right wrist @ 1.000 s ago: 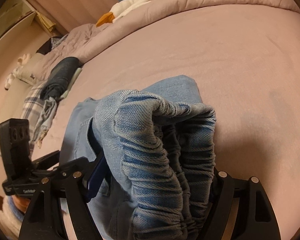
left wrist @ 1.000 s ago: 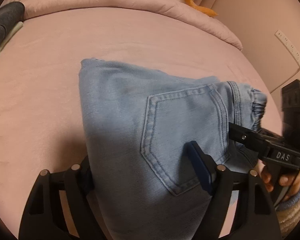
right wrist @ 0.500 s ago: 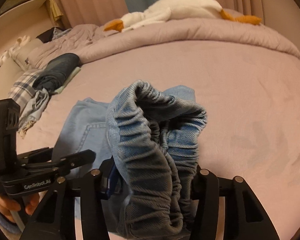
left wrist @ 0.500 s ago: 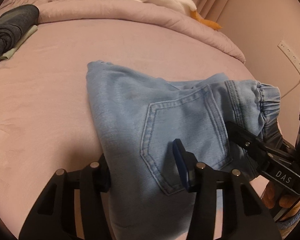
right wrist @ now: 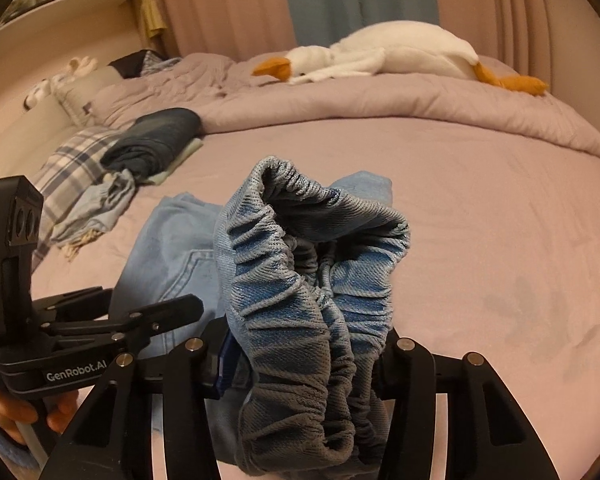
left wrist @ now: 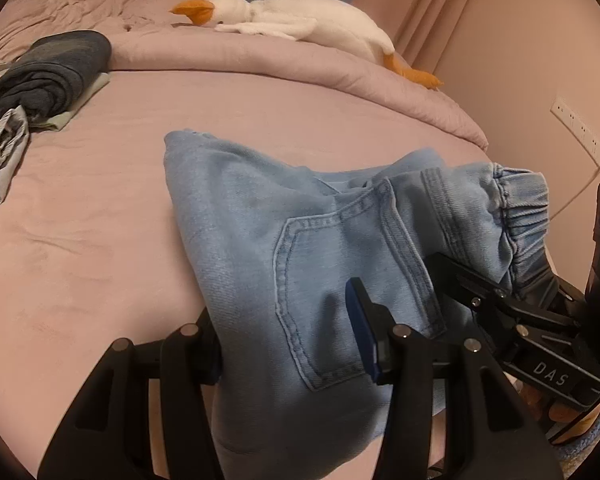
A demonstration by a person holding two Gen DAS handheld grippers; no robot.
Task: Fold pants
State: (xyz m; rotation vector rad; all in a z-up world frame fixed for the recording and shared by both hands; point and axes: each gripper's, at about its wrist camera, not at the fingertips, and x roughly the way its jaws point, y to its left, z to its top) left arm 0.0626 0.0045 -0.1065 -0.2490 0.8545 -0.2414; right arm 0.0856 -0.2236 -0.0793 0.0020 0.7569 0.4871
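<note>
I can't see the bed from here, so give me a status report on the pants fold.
Left gripper and right gripper both clamped on light blue jeans. Waistband end raised off bed. Nothing in the way.

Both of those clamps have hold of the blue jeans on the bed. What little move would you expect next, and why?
Probably carry the gripped end forward over the rest. The left gripper pinches the jeans near the back pocket, the right gripper clamps the bunched elastic waistband, and the far part lies on the bed.
</note>
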